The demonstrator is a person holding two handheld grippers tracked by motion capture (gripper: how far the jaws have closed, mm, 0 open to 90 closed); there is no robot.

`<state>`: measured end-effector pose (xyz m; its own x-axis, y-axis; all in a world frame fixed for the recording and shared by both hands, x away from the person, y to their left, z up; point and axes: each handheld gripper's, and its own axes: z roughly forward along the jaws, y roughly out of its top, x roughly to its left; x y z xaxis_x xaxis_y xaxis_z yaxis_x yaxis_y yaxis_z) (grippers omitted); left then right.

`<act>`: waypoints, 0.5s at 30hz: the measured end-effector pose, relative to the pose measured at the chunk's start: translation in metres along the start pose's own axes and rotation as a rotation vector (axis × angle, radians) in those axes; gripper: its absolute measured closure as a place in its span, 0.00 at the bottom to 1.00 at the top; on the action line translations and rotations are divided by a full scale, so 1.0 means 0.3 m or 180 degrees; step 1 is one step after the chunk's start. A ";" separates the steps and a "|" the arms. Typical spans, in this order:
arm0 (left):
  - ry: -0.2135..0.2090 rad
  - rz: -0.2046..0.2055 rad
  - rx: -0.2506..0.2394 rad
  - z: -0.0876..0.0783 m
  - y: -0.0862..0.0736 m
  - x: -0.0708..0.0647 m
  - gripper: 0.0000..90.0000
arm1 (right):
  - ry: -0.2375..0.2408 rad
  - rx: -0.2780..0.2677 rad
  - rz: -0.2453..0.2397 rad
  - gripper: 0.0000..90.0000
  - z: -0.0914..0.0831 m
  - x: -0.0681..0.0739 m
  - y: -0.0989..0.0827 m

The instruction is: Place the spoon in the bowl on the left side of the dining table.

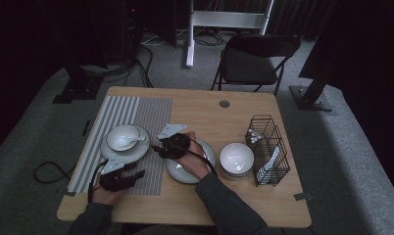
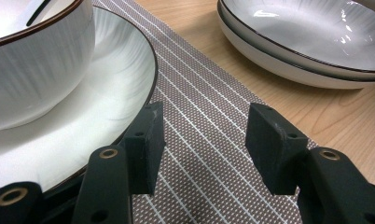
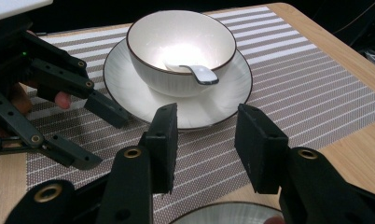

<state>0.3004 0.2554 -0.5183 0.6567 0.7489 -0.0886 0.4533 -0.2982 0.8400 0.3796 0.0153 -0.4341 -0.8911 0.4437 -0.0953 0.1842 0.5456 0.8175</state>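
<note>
Dim high view, dark surroundings; sharp close views, glare inside the bowl (image 3: 181,49)

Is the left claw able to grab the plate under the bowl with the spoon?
Probably yes. The left claw is open beside the plate, its rim next to one jaw, and nothing lies between them on the striped mat.

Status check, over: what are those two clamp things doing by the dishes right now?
Left hand-held gripper open, empty, beside the plate under the bowl. Right hand-held gripper open, empty, over the mat. Nothing between.
</note>
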 end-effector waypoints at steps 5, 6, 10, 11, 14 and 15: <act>0.0004 -0.0002 -0.0008 -0.001 -0.001 -0.001 0.54 | 0.0001 -0.0036 0.0018 0.65 -0.012 0.001 -0.003; 0.0002 -0.0004 -0.0007 -0.002 -0.001 0.000 0.53 | 0.0014 -0.0048 0.0022 0.64 -0.013 0.002 -0.002; 0.0002 -0.0002 -0.0006 -0.003 -0.002 0.000 0.54 | 0.0026 -0.0071 0.0037 0.64 -0.016 0.005 0.001; 0.0008 0.0012 0.0006 -0.002 -0.002 -0.002 0.54 | 0.0043 -0.0064 0.0021 0.62 -0.018 0.010 0.001; 0.0008 0.0011 0.0003 -0.003 -0.002 -0.002 0.54 | 0.0052 -0.0060 0.0000 0.61 -0.023 0.016 0.001; 0.0008 0.0011 0.0003 -0.003 -0.002 -0.002 0.54 | 0.0054 -0.0057 0.0000 0.61 -0.025 0.018 0.000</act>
<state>0.2994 0.2557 -0.5183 0.6567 0.7494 -0.0844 0.4516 -0.3012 0.8399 0.3719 0.0125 -0.4303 -0.8980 0.4314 -0.0859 0.1768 0.5328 0.8276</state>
